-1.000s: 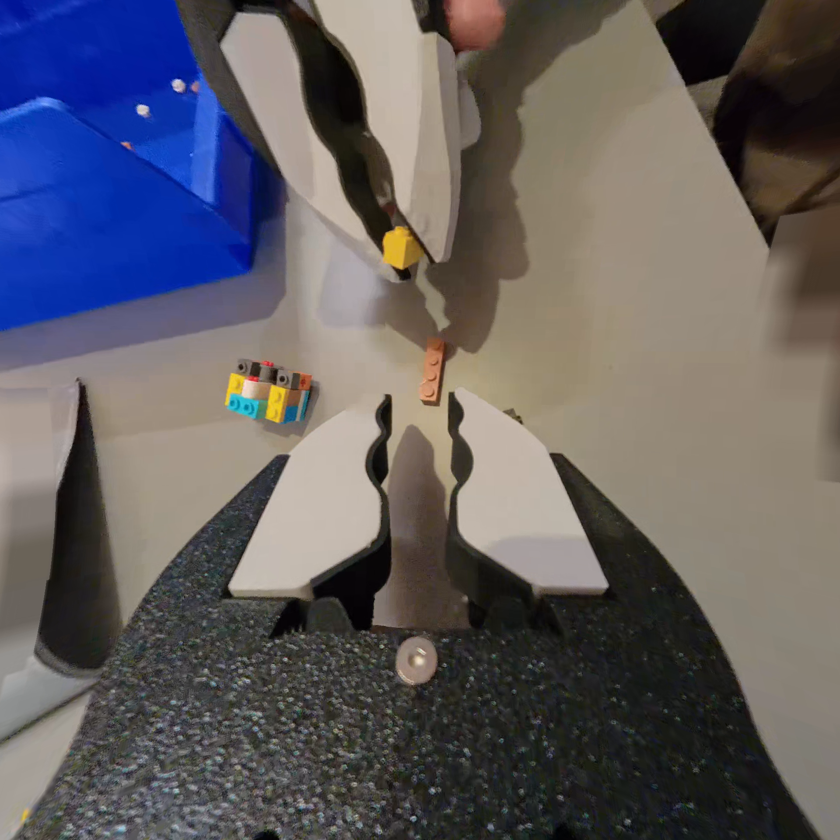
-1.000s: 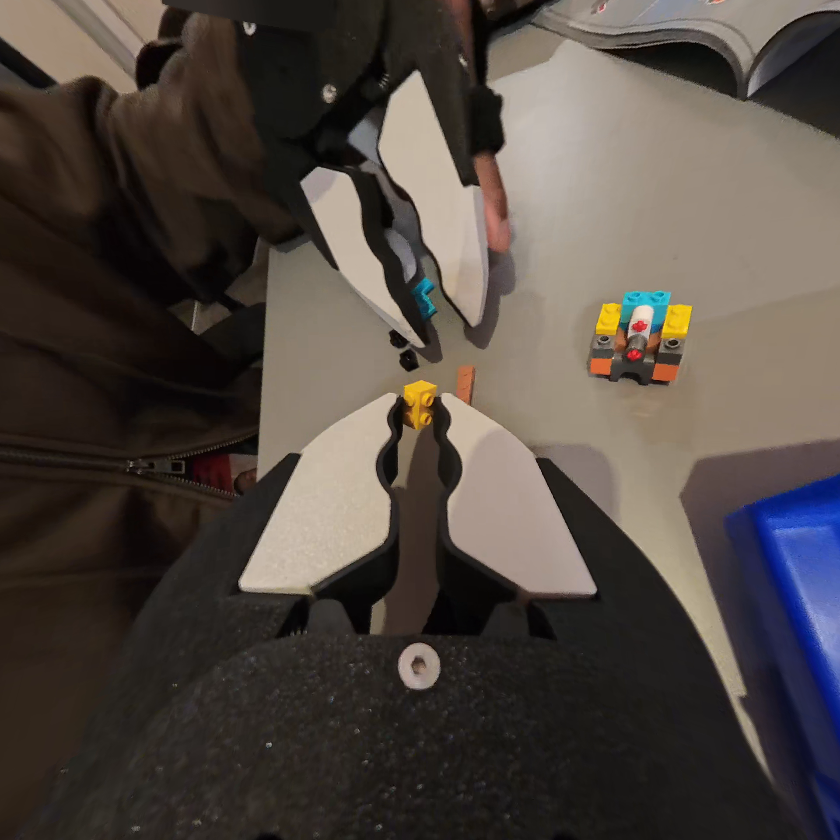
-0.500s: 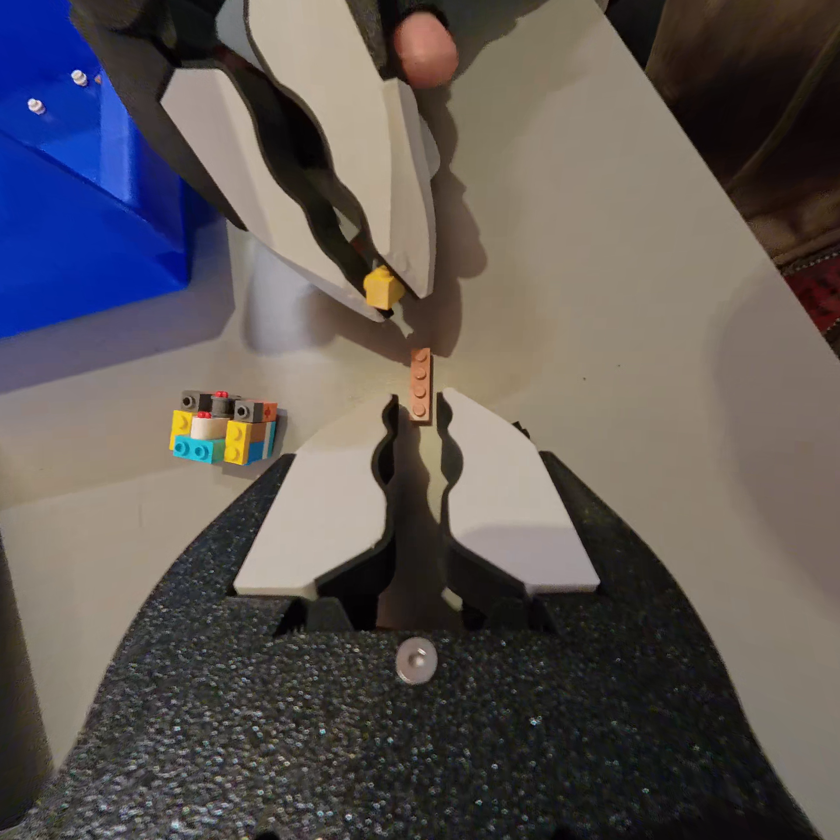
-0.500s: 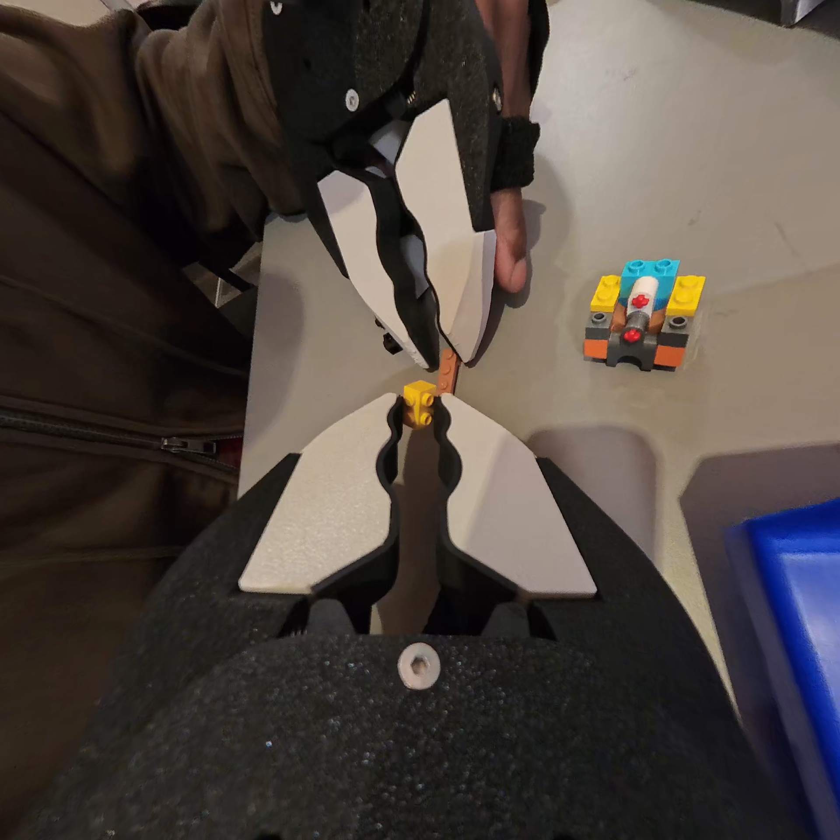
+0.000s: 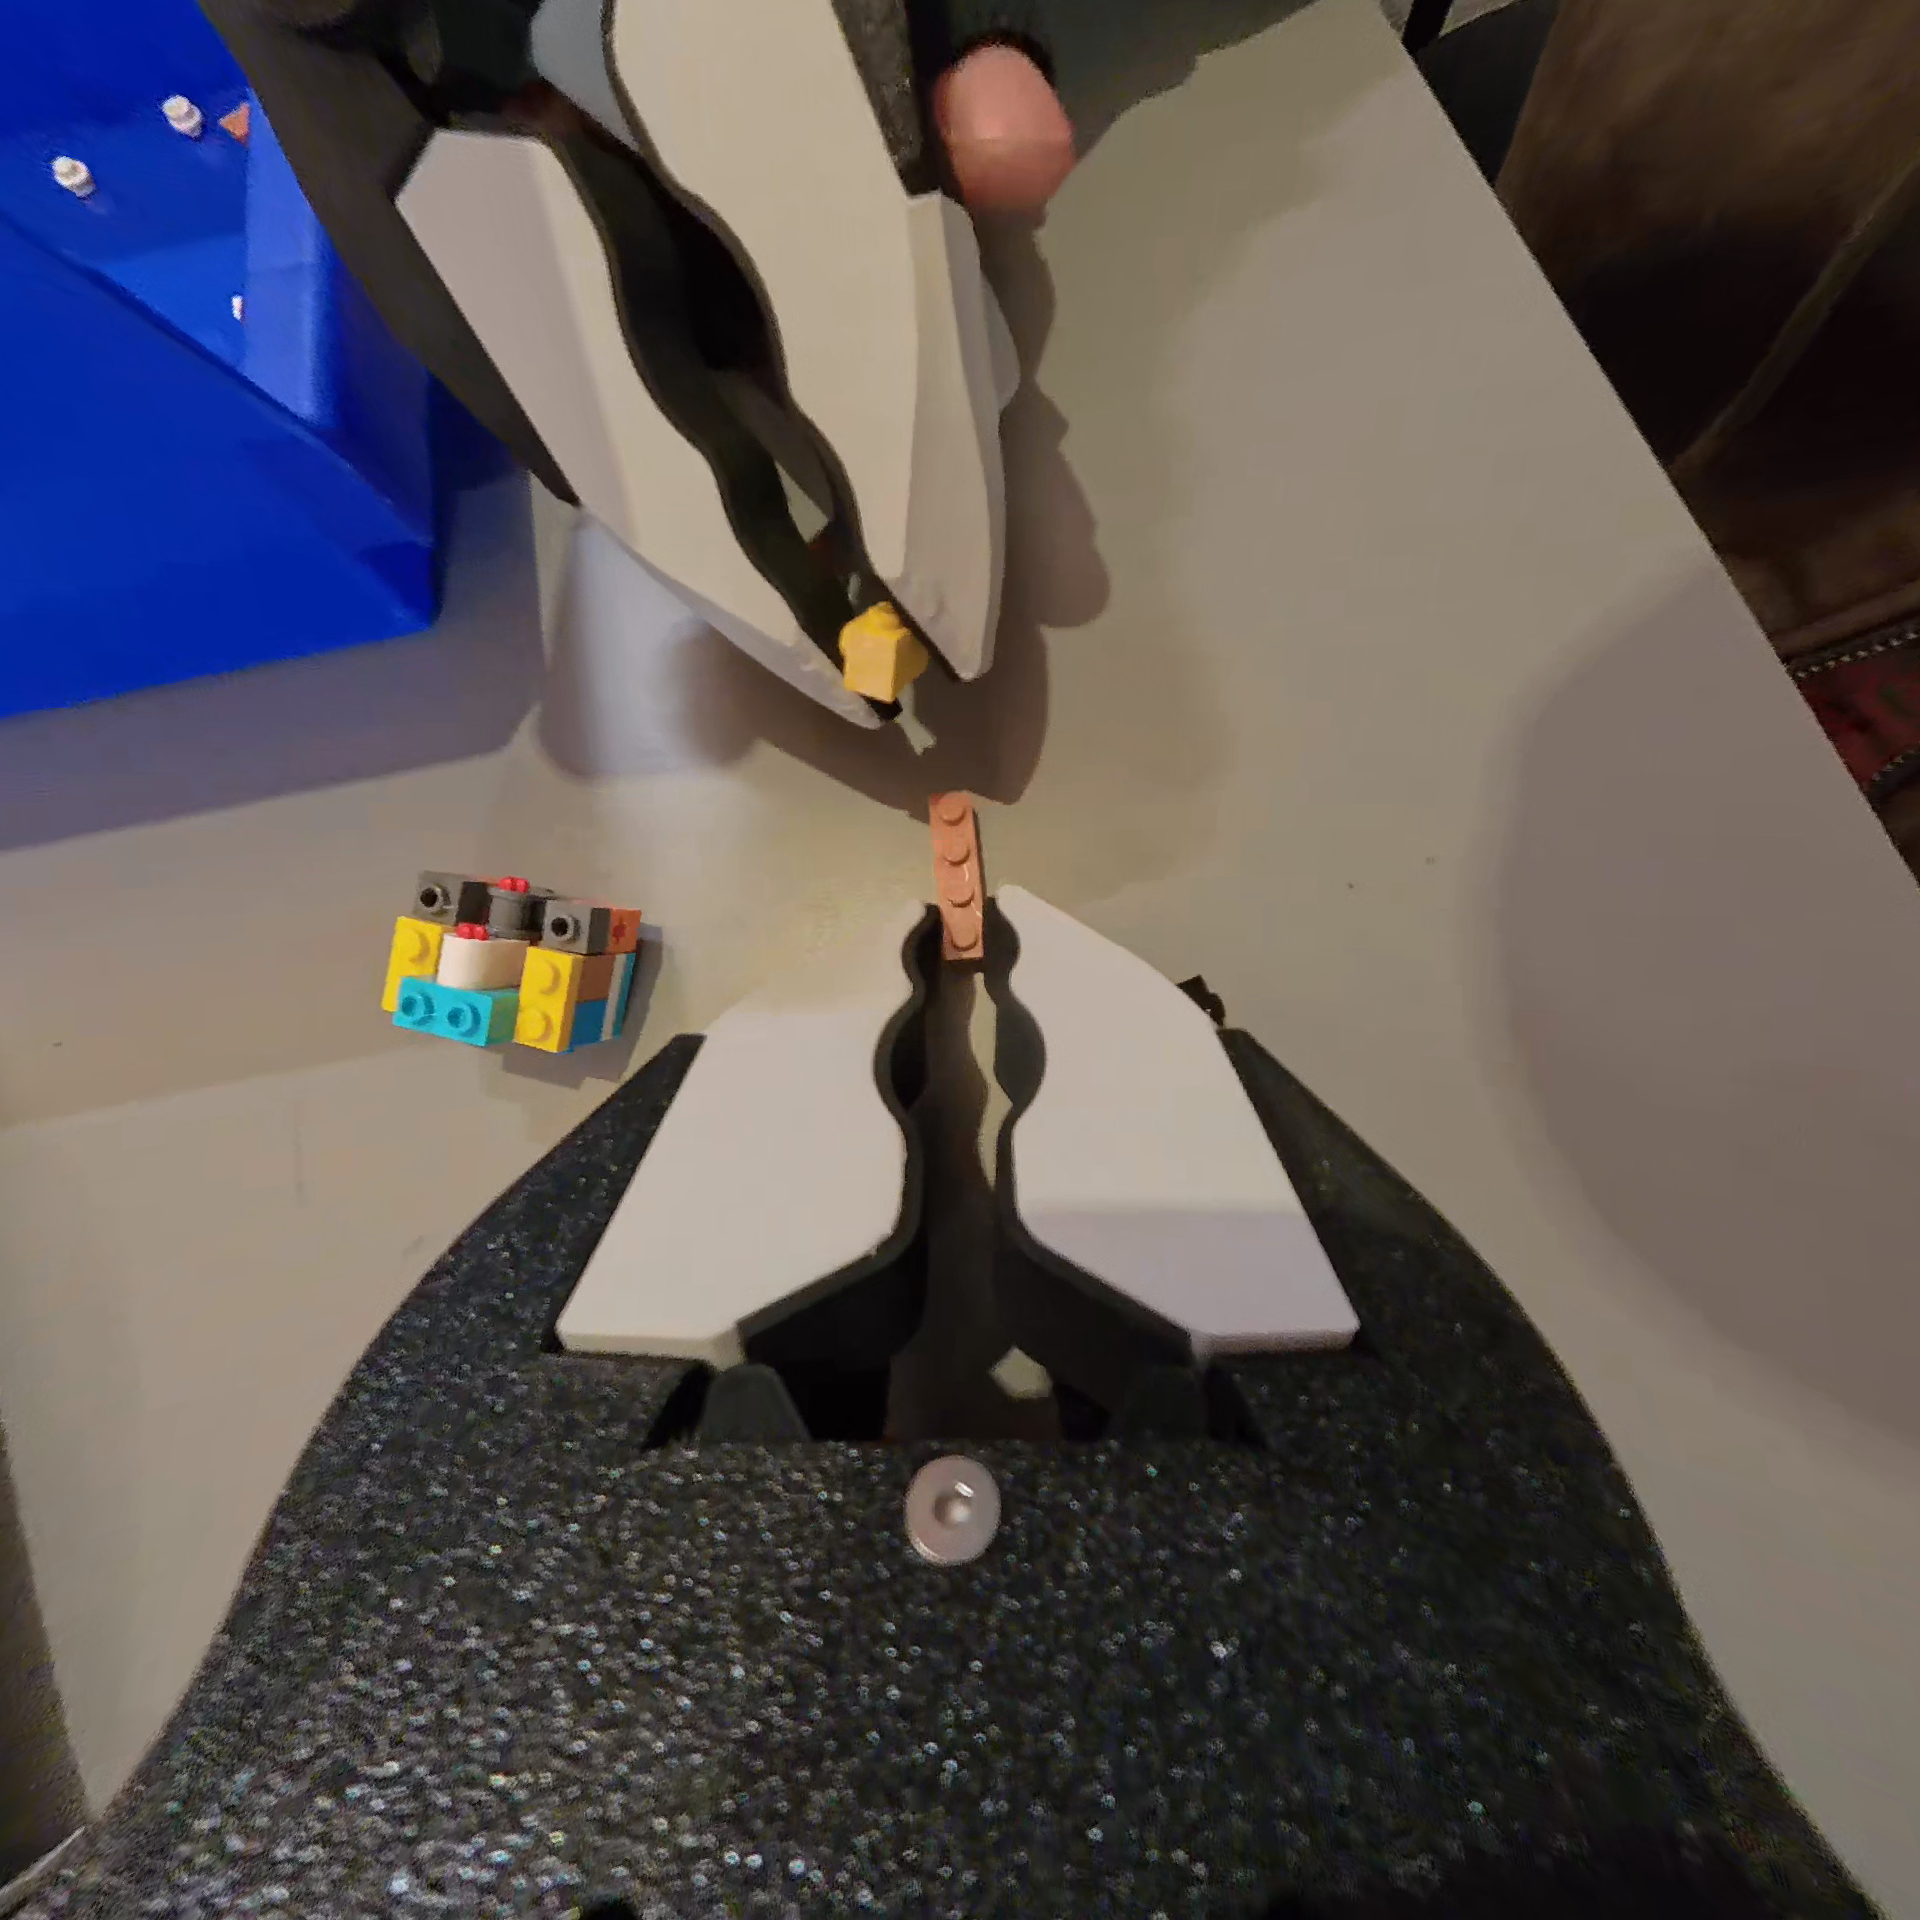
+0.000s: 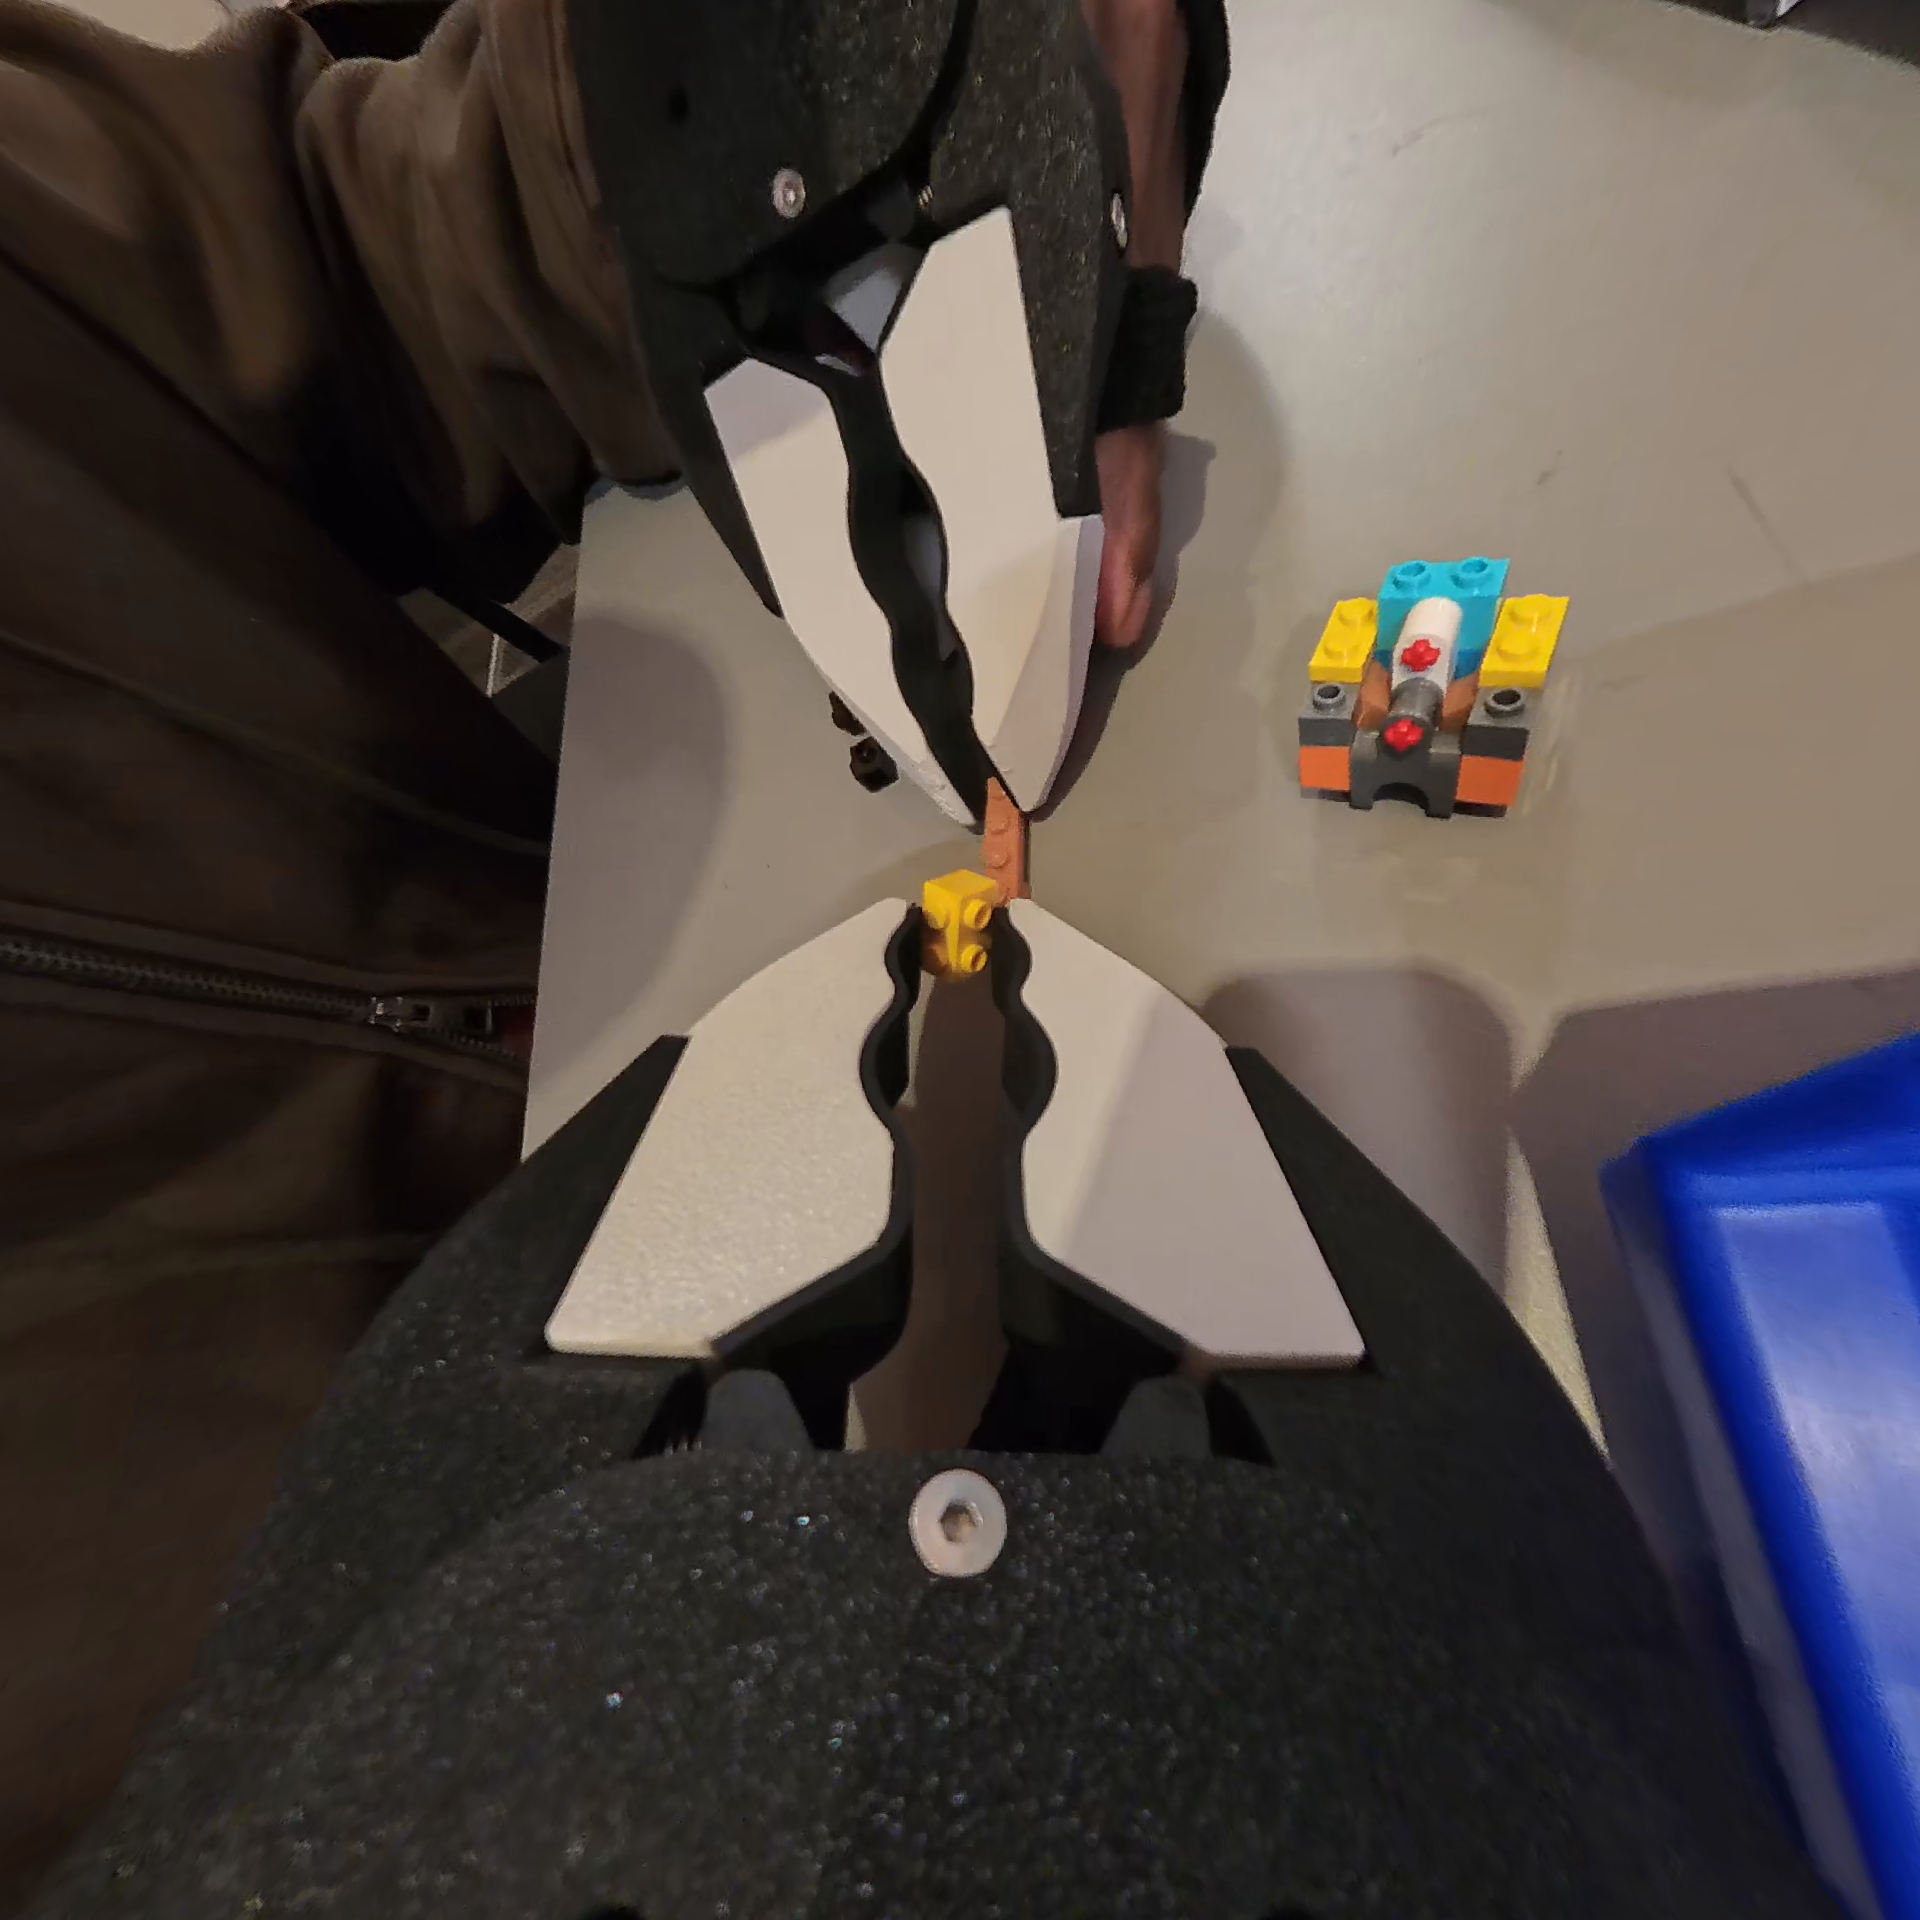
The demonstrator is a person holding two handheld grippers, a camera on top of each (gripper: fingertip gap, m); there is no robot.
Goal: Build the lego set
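My left gripper (image 5: 964, 914) is shut on the near end of a brown plate (image 5: 956, 873) low over the grey table (image 5: 1351, 675). The plate's far end points toward my right gripper (image 5: 904, 686), which is shut on a small yellow brick (image 5: 881, 649) just beyond it. In the right wrist view the right gripper (image 6: 958, 914) holds the yellow brick (image 6: 958, 925) right next to the brown plate (image 6: 1006, 847), which sticks out of the left gripper (image 6: 1003, 805). The small multicoloured lego build (image 5: 514, 966) stands apart on the table, and it also shows in the right wrist view (image 6: 1418, 696).
A blue bin (image 5: 156, 468) sits at the far left, and it also shows in the right wrist view (image 6: 1766, 1403). Two small black pieces (image 6: 864, 753) lie by the left gripper near the table edge. A person's brown jacket (image 6: 260, 727) is beyond that edge. The tips of both grippers are at nearly the same place.
My left gripper has moved forward and closed on the brown plate. My right gripper with the yellow brick has come closer to the plate.
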